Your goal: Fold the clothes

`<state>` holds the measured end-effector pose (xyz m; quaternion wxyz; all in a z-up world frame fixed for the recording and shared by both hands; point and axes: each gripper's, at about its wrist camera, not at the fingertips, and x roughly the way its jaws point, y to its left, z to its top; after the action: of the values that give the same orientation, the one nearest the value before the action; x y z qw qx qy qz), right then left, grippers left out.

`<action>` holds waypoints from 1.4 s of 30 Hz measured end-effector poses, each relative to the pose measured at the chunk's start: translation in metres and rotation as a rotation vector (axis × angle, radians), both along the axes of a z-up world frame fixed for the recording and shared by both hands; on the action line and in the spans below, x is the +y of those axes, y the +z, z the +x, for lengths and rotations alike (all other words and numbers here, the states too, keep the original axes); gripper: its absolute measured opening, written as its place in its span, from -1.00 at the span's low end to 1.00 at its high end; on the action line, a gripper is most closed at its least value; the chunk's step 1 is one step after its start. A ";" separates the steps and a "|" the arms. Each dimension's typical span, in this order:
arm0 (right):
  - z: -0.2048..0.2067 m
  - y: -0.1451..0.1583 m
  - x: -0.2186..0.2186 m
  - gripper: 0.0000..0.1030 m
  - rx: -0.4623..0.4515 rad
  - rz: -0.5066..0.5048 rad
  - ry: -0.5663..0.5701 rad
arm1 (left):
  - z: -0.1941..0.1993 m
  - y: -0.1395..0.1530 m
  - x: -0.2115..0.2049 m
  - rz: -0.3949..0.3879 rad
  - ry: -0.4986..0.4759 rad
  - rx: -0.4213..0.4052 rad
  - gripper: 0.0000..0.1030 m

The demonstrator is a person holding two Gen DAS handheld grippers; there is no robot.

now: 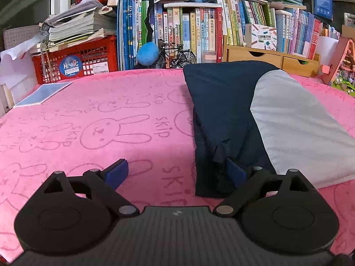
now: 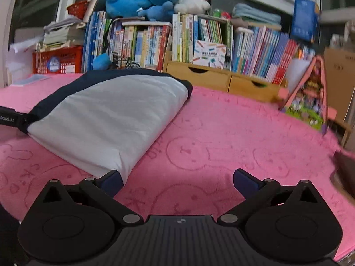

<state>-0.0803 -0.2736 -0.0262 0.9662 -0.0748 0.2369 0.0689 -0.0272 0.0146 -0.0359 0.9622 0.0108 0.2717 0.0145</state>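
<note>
A folded navy and light grey garment [image 1: 235, 119] lies on the pink rabbit-print cloth [image 1: 99, 133]. In the left wrist view my left gripper [image 1: 177, 173] is open, its right finger touching the garment's near navy corner, its left finger over bare cloth. In the right wrist view the same garment [image 2: 111, 119] lies to the left, grey side up. My right gripper [image 2: 179, 181] is open, its left finger at the garment's near grey corner, its right finger over bare cloth. The left gripper's body [image 2: 11, 117] shows at the far left edge.
Books, a red crate [image 1: 75, 59], a toy bicycle [image 1: 175, 55], wooden drawers [image 1: 270, 59] and plush toys line the back. A blue notebook [image 1: 42, 93] lies at the cloth's left. A pink toy house [image 2: 308, 95] stands at the right.
</note>
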 end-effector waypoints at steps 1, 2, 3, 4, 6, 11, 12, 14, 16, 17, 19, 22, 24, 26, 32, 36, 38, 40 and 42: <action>0.001 -0.001 0.000 0.99 0.001 0.001 -0.001 | 0.000 0.000 0.001 -0.007 -0.002 0.002 0.86; 0.002 -0.002 0.000 0.99 0.002 0.003 -0.002 | 0.000 0.000 0.002 -0.008 -0.003 0.001 0.86; 0.003 -0.003 0.000 0.99 0.003 0.004 -0.003 | 0.000 0.000 0.002 -0.006 -0.003 0.000 0.86; 0.005 -0.005 -0.003 0.99 0.011 0.029 -0.005 | -0.001 0.000 0.001 0.001 -0.003 -0.004 0.86; 0.009 -0.007 -0.011 1.00 0.047 0.105 -0.016 | -0.002 0.000 -0.002 0.022 0.000 -0.010 0.86; -0.013 0.008 -0.006 0.97 0.034 0.136 -0.011 | -0.021 0.018 -0.015 0.073 0.038 0.006 0.77; -0.018 0.011 -0.005 0.97 0.029 0.156 0.002 | -0.029 0.025 -0.021 0.083 0.033 -0.006 0.78; -0.027 0.018 -0.002 0.98 0.029 0.207 0.032 | -0.044 0.037 -0.037 0.092 -0.002 -0.040 0.95; -0.032 0.022 0.005 0.99 0.028 0.214 0.053 | -0.051 0.042 -0.048 0.087 -0.023 -0.036 1.00; -0.035 0.024 0.010 0.99 0.025 0.201 0.064 | -0.054 0.044 -0.053 0.083 -0.032 -0.032 1.00; -0.041 0.025 0.021 0.99 0.013 0.146 0.082 | -0.053 0.042 -0.061 0.096 -0.023 -0.003 1.00; -0.049 0.026 0.038 0.99 -0.002 0.065 0.111 | -0.051 0.036 -0.069 0.125 0.002 0.044 1.00; -0.052 0.024 0.046 1.00 -0.001 0.048 0.131 | -0.050 0.031 -0.070 0.109 0.000 0.076 1.00; -0.051 0.022 0.050 1.00 0.010 0.049 0.142 | -0.048 0.026 -0.068 0.084 -0.006 0.109 1.00; -0.049 0.015 0.063 1.00 0.040 0.050 0.172 | -0.044 0.016 -0.061 0.013 -0.012 0.175 1.00; -0.041 0.012 0.066 1.00 0.058 0.046 0.160 | -0.044 0.016 -0.057 -0.013 -0.022 0.188 1.00; -0.035 0.008 0.065 1.00 0.079 0.051 0.142 | -0.045 0.015 -0.057 -0.014 -0.026 0.187 1.00; -0.028 0.003 0.061 1.00 0.114 0.073 0.119 | -0.045 0.015 -0.057 -0.015 -0.032 0.185 1.00; -0.022 -0.001 0.057 1.00 0.131 0.102 0.102 | -0.045 0.015 -0.057 -0.017 -0.037 0.183 1.00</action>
<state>-0.1028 -0.2161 -0.0267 0.9465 -0.0328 0.2916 0.1346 -0.0717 -0.0422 -0.0211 0.9335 0.0089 0.3583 -0.0065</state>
